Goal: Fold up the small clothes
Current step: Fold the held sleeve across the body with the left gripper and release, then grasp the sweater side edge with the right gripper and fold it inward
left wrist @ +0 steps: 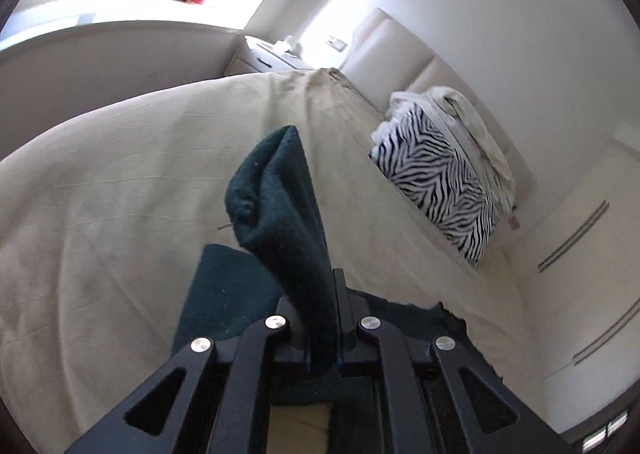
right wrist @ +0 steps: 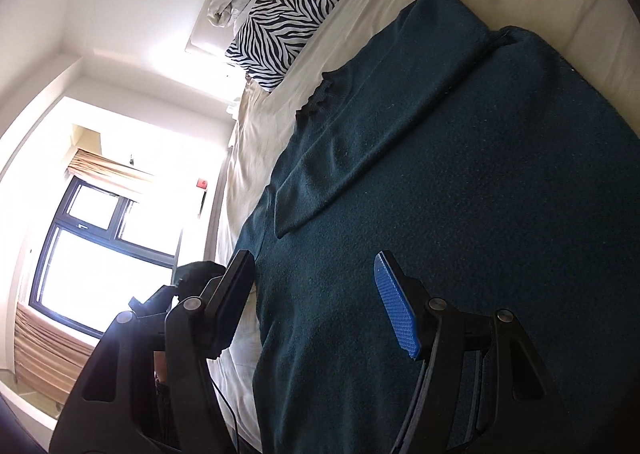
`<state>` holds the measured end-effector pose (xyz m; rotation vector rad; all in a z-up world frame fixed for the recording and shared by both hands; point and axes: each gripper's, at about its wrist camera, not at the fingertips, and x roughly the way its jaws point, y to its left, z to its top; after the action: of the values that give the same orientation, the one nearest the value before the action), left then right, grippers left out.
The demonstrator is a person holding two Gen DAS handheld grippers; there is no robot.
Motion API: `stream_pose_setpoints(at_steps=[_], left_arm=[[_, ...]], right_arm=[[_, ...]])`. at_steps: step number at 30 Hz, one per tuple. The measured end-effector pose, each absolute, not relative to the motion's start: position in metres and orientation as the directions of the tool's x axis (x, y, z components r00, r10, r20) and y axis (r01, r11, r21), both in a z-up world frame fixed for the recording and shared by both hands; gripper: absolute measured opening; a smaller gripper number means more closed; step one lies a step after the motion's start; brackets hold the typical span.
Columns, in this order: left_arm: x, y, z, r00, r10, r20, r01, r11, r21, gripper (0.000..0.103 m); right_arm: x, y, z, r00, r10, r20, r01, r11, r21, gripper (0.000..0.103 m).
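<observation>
One dark teal sweater [right wrist: 460, 194] on the bed [left wrist: 100, 194], one zebra-print pillow [left wrist: 436, 178], two claws. Landmark = the pillow. Sweater body lies flat on the cream bedspread, below the pillow in the right wrist view, with its frilled collar [right wrist: 316, 98] pointing toward the pillow and not touching it. One sleeve [right wrist: 360, 150] is folded diagonally across the chest, cuff end away from the pillow. Left claw [left wrist: 324, 318] is pressed together on a bunch of sweater fabric, which stands up out of the jaws as a lifted fold [left wrist: 276, 190]; more teal cloth lies on the bed just under that claw. Right claw [right wrist: 316, 294] is spread wide, blue pad [right wrist: 394, 310] showing on one finger, nothing between the jaws; it hangs over the sweater body on the side far from the pillow; contact with the cloth can't be judged. Left claw shows in the right wrist view too [right wrist: 192, 286], just off the sweater's edge. Edges: the bedspread has a wide bare stretch on the side of the lifted fold away from the pillow, and a bare strip between collar and pillow. One pale crumpled cloth [left wrist: 476, 122] sits on top of the pillow, against the headboard [left wrist: 400, 50]. One nightstand [left wrist: 272, 54] beyond the bed corner, one window [right wrist: 92, 246] behind the left claw.
</observation>
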<state>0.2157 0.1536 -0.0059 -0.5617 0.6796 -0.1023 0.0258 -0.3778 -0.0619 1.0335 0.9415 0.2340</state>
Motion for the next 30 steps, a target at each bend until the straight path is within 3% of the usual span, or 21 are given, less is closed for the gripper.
stream_pose_setpoints(at_steps=[3,6,9,11,12,14,15,23,27,29,30], left_arm=[[0.211,0.032,0.002,0.74,-0.294,-0.604,0.107,0.939,-0.326,0.009],[0.193,-0.078,-0.023,0.7,-0.277,-0.658,0.28,0.954,-0.104,0.012],[0.166,-0.147,-0.073,0.61,-0.263,-0.747,0.427,0.904,0.031,0.034],[0.149,-0.163,-0.088,0.611,-0.225,-0.759,0.452,0.887,0.101,0.057],[0.131,-0.152,-0.092,0.615,-0.227,-0.755,0.45,0.887,0.1,0.064],[0.116,-0.13,-0.085,0.62,-0.262,-0.739,0.439,0.897,0.05,0.087],[0.111,-0.116,-0.081,0.629,-0.279,-0.726,0.427,0.904,0.023,0.09],[0.11,-0.004,-0.067,0.674,-0.337,-0.657,0.223,0.941,-0.253,0.09],[0.113,0.026,-0.091,0.641,-0.338,-0.689,0.145,0.935,-0.324,0.088],[0.115,0.04,-0.102,0.628,-0.369,-0.685,0.113,0.914,-0.389,0.083],[0.114,0.046,-0.103,0.632,-0.376,-0.677,0.101,0.907,-0.41,0.083]], right_arm=[[0.017,-0.397,-0.068,0.623,0.565,-0.541,0.266,0.498,0.825,0.062],[0.009,-0.414,-0.075,0.634,0.549,-0.544,0.29,0.483,0.826,0.062],[0.005,-0.429,-0.081,0.642,0.529,-0.555,0.316,0.477,0.82,0.062],[0.008,-0.435,-0.083,0.627,0.512,-0.588,0.332,0.507,0.795,0.062],[0.011,-0.436,-0.084,0.612,0.51,-0.605,0.338,0.523,0.783,0.062],[0.021,-0.431,-0.089,0.586,0.521,-0.62,0.338,0.538,0.772,0.062],[0.028,-0.426,-0.091,0.574,0.532,-0.623,0.331,0.545,0.77,0.062],[0.117,-0.333,-0.1,0.432,0.611,-0.663,0.208,0.648,0.732,0.062],[0.153,-0.291,-0.118,0.344,0.52,-0.782,0.197,0.774,0.602,0.062],[0.163,-0.278,-0.113,0.354,0.491,-0.796,0.165,0.805,0.57,0.053],[0.166,-0.271,-0.11,0.346,0.486,-0.803,0.142,0.819,0.557,0.028]])
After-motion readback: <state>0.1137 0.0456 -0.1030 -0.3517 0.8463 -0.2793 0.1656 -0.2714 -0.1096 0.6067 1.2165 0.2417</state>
